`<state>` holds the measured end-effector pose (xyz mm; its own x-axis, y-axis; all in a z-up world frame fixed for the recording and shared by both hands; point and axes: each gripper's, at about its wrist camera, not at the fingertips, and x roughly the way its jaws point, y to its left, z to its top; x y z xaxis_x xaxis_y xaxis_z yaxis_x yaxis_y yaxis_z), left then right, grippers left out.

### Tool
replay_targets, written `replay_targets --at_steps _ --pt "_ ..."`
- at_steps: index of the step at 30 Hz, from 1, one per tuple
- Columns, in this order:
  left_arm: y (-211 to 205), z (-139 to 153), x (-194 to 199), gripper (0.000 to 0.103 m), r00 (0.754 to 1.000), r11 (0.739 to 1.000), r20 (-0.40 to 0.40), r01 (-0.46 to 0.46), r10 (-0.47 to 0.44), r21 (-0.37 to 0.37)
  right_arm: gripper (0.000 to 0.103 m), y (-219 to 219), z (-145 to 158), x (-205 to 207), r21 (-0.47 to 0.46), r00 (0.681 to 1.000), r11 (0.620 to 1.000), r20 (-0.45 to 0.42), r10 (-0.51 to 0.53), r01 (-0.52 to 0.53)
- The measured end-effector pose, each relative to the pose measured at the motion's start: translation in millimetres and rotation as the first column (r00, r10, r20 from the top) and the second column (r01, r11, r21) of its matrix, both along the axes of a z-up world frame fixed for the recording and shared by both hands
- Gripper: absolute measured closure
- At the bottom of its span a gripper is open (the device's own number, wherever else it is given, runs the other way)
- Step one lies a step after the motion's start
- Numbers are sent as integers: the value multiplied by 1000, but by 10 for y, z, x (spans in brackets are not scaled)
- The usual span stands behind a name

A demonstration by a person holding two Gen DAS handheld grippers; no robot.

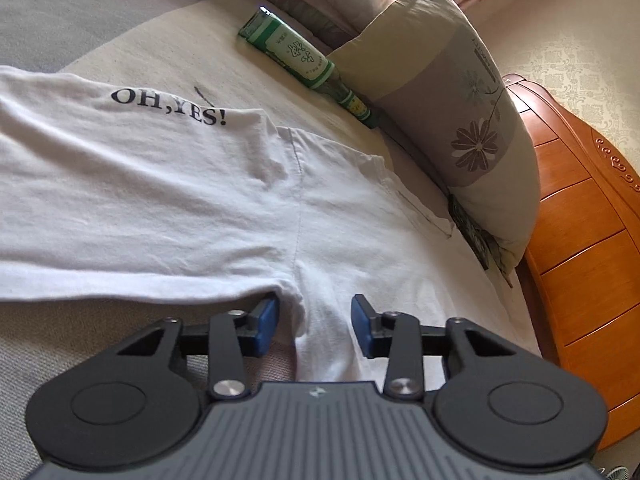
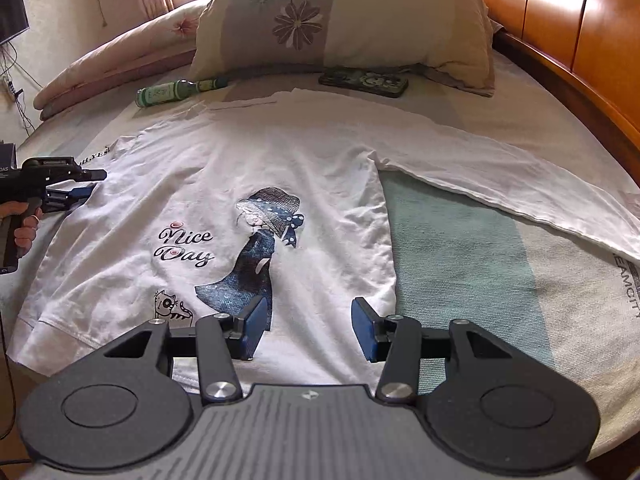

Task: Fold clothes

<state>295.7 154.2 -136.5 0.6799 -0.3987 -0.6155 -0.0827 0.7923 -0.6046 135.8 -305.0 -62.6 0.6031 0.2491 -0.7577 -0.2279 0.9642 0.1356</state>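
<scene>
A white long-sleeved shirt (image 2: 280, 168) lies flat on the bed, print side up, with a girl in a blue dress and the words "Nice Day". Its right sleeve (image 2: 500, 176) stretches out to the right. My right gripper (image 2: 310, 328) is open and empty just above the shirt's hem. In the left wrist view the shirt (image 1: 160, 200) shows "OH, YES!" on the folded-in left sleeve. My left gripper (image 1: 314, 326) is open, its blue pads on either side of a fold of white cloth at the shirt's left edge. It also shows in the right wrist view (image 2: 86, 184), hand-held at the left.
A green bottle (image 2: 176, 90) and a phone in a patterned case (image 2: 364, 82) lie near the collar, in front of a flowered pillow (image 2: 344, 20). A wooden headboard (image 2: 580, 40) curves round the right. The sheet (image 2: 460, 240) has a green stripe.
</scene>
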Motion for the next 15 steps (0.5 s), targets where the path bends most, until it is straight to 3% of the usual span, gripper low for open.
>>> replay_targets --at_steps 1,2,6,11,15 --pt "0 8 -2 95 1000 1000 1 -6 6 26 51 5 -13 -2 -1 1000 1000 -3 -4 4" --pt "1 17 -3 96 1000 999 3 -13 13 52 51 10 -26 -4 -3 1000 1000 -5 -9 9" --pt "3 51 -10 97 999 987 11 -38 37 154 51 5 -24 -48 11 1000 1000 0 -17 17" --pt "-20 118 47 96 1000 970 0 16 -17 241 51 -11 14 -71 2 1000 1000 7 -24 24" --pt "-81 260 -269 92 999 955 -28 53 -47 292 45 69 69 -68 -13 1000 1000 27 1 -1"
